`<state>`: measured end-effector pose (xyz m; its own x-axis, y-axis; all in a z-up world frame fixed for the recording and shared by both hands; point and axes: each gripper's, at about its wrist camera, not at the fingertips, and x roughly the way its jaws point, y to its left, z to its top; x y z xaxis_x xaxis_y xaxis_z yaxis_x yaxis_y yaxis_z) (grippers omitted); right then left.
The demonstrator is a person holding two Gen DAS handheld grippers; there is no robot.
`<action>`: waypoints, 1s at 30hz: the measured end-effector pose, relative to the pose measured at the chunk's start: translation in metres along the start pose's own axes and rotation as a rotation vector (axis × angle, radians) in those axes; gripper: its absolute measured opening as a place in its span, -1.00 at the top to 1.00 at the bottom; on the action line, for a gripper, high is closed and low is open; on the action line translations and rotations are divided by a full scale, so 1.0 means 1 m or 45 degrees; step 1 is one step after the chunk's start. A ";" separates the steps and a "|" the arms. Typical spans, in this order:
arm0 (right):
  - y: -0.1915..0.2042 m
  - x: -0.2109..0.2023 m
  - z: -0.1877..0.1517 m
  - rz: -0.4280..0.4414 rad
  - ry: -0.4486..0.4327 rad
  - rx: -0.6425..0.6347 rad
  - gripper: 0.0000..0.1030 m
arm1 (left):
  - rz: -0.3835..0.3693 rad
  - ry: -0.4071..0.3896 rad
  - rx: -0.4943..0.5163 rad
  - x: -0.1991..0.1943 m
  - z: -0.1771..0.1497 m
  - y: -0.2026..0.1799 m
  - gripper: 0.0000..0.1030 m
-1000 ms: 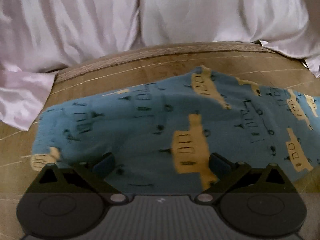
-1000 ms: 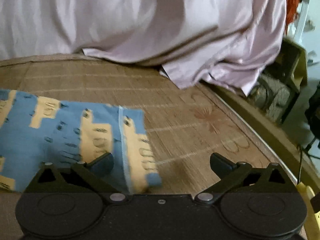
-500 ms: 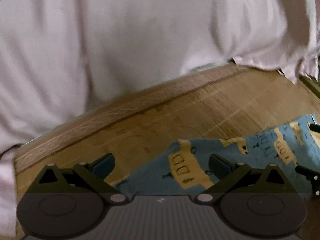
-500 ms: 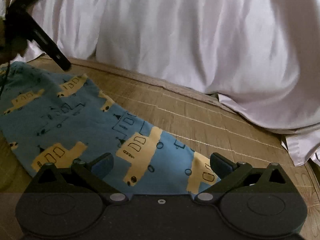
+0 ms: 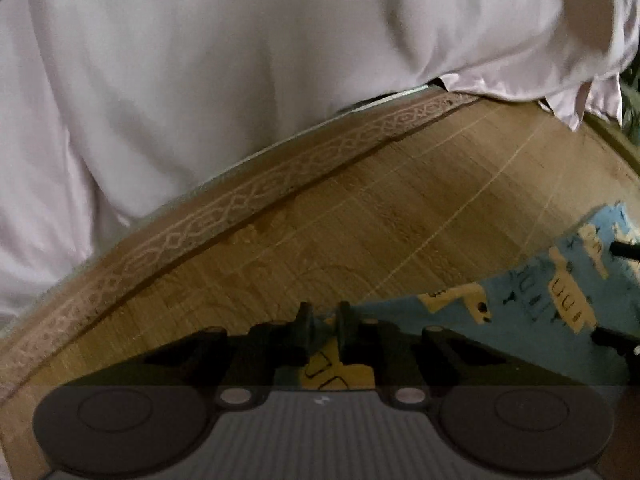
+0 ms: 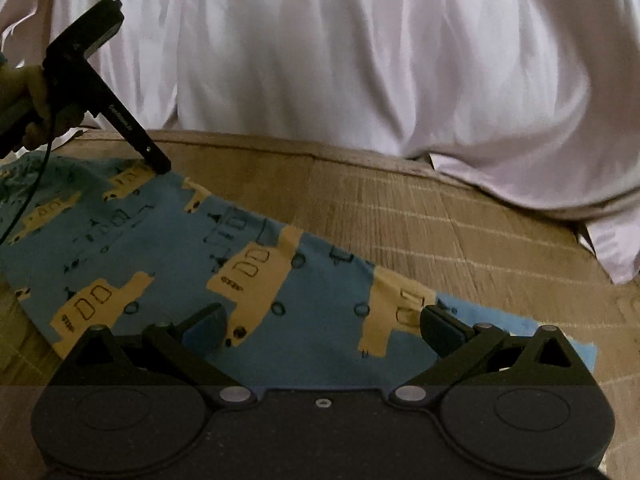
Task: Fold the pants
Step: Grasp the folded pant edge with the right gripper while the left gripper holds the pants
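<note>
**Left grip set on one end, right yet to close**

Blue cotton pants printed with yellow trucks (image 6: 256, 280) lying flat and stretched long across a woven straw mat with a patterned tape border (image 5: 400, 216), below draped pale pink satin sheets (image 6: 360, 60). Apparently already doubled leg over leg into one narrow band, though hard to confirm from these low angles. Crosswise folds not yet made: the band at full length, no end brought over the other.

Left gripper (image 5: 322, 322) clenched, its jaws drawn close together with a tuft of blue and yellow fabric pinched between them at the band's far corner; seen from the right wrist view as a dark arm (image 6: 132, 136) tipped down onto the cloth edge, with a gloved hand (image 6: 36, 92) behind it. Right gripper (image 6: 324, 326) spread wide and released, jaws low over the near end by the lighter hem, holding nothing; contact with the cloth not clear from here.

Against half a second back: left jaws then wide apart and short of the fabric, now shut on it. Left view swung further off the pants, more mat and border in frame. Right gripper then also open above the cloth, now nearer the hem end. Pants themselves barely shifted on the mat.
</note>
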<state>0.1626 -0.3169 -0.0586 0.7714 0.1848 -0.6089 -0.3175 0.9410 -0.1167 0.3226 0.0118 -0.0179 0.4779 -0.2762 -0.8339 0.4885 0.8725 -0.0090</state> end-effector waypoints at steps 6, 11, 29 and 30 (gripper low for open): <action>-0.005 -0.003 -0.002 -0.047 0.008 0.025 -0.99 | 0.132 -0.073 0.091 -0.009 -0.005 -0.014 0.80; -0.024 0.002 -0.004 -0.095 0.077 0.140 -0.99 | 0.370 -0.132 0.287 0.004 -0.014 -0.036 0.19; -0.086 -0.109 -0.049 -0.496 0.086 0.761 -0.99 | 0.095 -0.218 0.242 -0.039 0.036 -0.175 -0.98; -0.089 -0.110 -0.052 -0.490 0.088 0.794 -0.99 | 0.075 -0.213 0.294 -0.035 0.041 -0.193 -0.98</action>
<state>0.0773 -0.4354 -0.0217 0.7218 -0.1904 -0.6654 0.3574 0.9258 0.1228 0.2411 -0.1634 0.0357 0.6146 -0.3069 -0.7267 0.6005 0.7794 0.1786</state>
